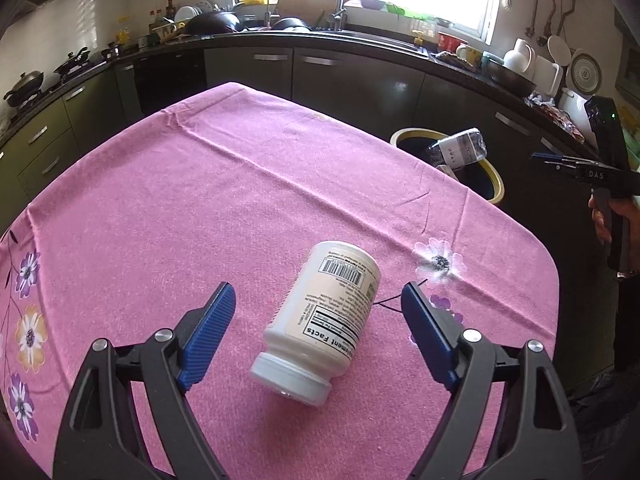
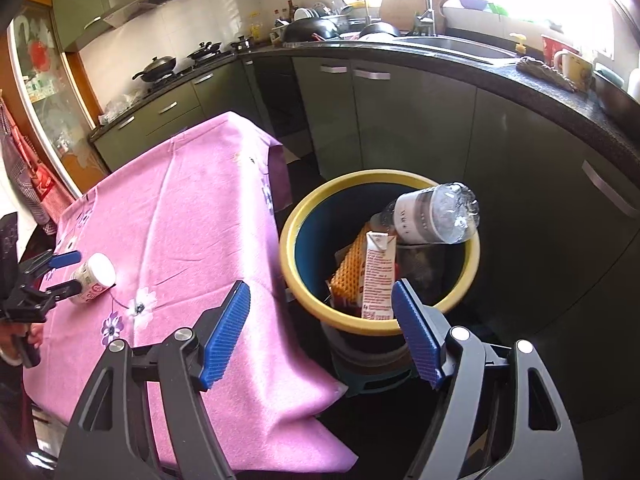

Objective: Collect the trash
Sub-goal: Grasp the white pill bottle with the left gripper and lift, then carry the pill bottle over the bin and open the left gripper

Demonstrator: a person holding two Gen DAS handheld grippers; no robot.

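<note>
A white supplement bottle (image 1: 318,322) lies on its side on the pink-clothed surface (image 1: 200,200), near the surface's right edge, cap toward the camera. The left hand-held gripper (image 1: 316,300) is spread wide with one blue finger on either side of the bottle and a gap on both sides, touching neither. The rest of the cloth toward the far edge and the left edge is bare pink fabric with flower prints.

Off the right edge stands a yellow-rimmed trash bin (image 2: 304,216), just beside the hanging cloth. A clear plastic bottle (image 2: 436,214) rests tilted across its far rim, base outward; a carton (image 2: 378,276) and an orange ribbed piece (image 2: 352,264) stand inside. The right hand-held gripper (image 2: 322,308) is spread open and holds nothing, apparently above the bin's near rim, though its height is hard to judge. Dark cabinets (image 2: 520,152) run close behind the bin.
</note>
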